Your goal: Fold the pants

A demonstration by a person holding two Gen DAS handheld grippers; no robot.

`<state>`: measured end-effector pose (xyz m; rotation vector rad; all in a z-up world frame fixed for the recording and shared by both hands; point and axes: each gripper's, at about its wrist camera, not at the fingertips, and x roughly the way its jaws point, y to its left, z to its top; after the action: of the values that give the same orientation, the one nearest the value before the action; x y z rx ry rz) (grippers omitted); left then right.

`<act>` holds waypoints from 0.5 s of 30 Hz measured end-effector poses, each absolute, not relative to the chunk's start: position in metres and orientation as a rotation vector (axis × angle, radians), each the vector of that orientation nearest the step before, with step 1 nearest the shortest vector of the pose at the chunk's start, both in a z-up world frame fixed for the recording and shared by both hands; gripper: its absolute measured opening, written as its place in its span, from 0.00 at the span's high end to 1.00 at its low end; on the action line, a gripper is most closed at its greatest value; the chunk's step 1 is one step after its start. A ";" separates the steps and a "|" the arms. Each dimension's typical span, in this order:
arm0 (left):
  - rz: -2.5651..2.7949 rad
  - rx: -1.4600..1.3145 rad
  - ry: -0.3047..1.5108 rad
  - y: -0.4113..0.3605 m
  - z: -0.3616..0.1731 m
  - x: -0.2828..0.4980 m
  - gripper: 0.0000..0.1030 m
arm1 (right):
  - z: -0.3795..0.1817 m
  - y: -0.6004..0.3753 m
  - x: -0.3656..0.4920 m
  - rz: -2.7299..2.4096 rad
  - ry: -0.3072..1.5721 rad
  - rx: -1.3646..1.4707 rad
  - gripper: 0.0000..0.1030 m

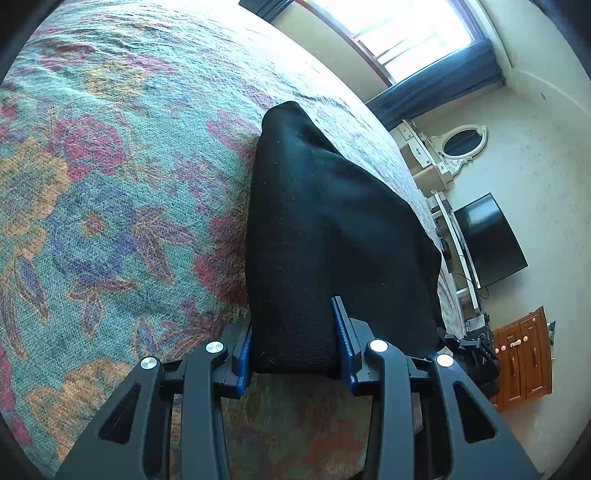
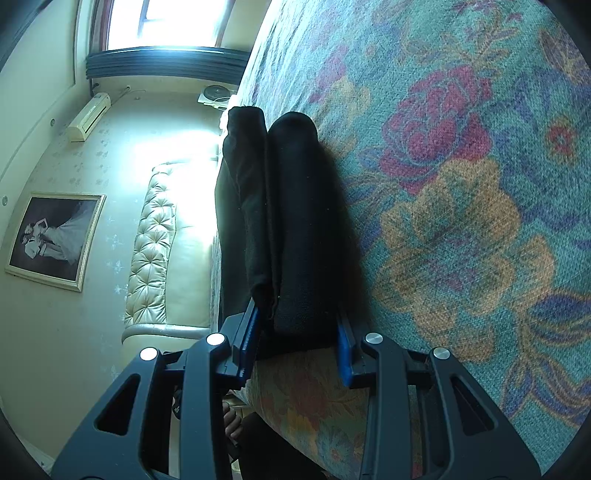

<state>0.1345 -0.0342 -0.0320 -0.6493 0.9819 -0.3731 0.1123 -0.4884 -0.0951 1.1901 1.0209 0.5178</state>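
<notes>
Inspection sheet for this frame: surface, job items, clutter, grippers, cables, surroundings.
Surface: bed with floral woven bedspread.
Job's things: black fabric pants, bundled into thick folds.
Clutter: nothing seen on the bedspread.
Grippers: left hand-held gripper and right hand-held gripper each have blue pads on both sides of the pants bundle, apparently clamping it.
Cables: thin dark cable near the black flat television.
Surroundings: bright window, oval white-framed mirror, wooden cabinet, framed picture, tufted cream headboard.
</notes>
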 end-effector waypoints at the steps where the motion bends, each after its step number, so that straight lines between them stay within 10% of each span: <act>1: -0.373 -0.648 0.981 -0.034 -0.032 0.135 0.64 | -0.096 -0.489 0.112 0.518 1.022 1.191 0.67; 15: -0.361 -0.626 0.972 -0.039 -0.036 0.136 0.54 | -0.111 -0.495 0.113 0.554 1.022 1.251 0.63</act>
<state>0.1364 -0.0389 -0.0361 -0.6261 0.9724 -0.3611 0.1133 -0.4955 -0.1107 1.2507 1.0219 0.5537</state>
